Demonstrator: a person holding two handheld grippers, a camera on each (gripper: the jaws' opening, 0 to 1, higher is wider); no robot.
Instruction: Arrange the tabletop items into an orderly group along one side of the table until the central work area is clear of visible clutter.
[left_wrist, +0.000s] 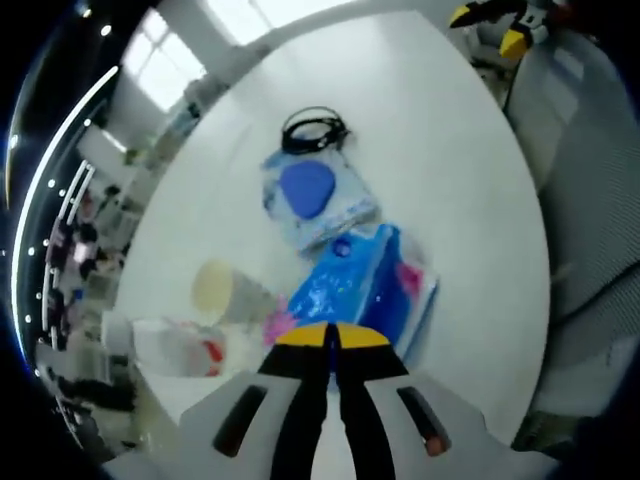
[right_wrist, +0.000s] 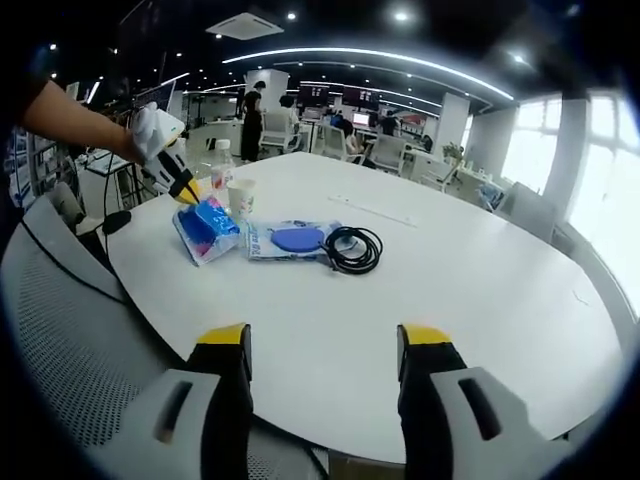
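Yellow-tipped and pressed together, my left gripper (left_wrist: 331, 338) hangs just over the near edge of the blue packet (left_wrist: 365, 290); whether it pinches the wrapper I cannot tell. Beyond lie a clear pouch with a blue disc (left_wrist: 312, 198) and a coiled black cable (left_wrist: 313, 130), with a paper cup (left_wrist: 222, 290) and a plastic bottle (left_wrist: 172, 346) to the left, all on the white counter (left_wrist: 450, 180). I judge I'm nudging the packet into the row.

From my right gripper (right_wrist: 323, 345), jaws wide and empty above the counter's near edge, the left gripper (right_wrist: 186, 190) shows at the packet (right_wrist: 205, 229), and the items already line up toward one side. Next I should bring the cable (right_wrist: 352, 248) closer in.
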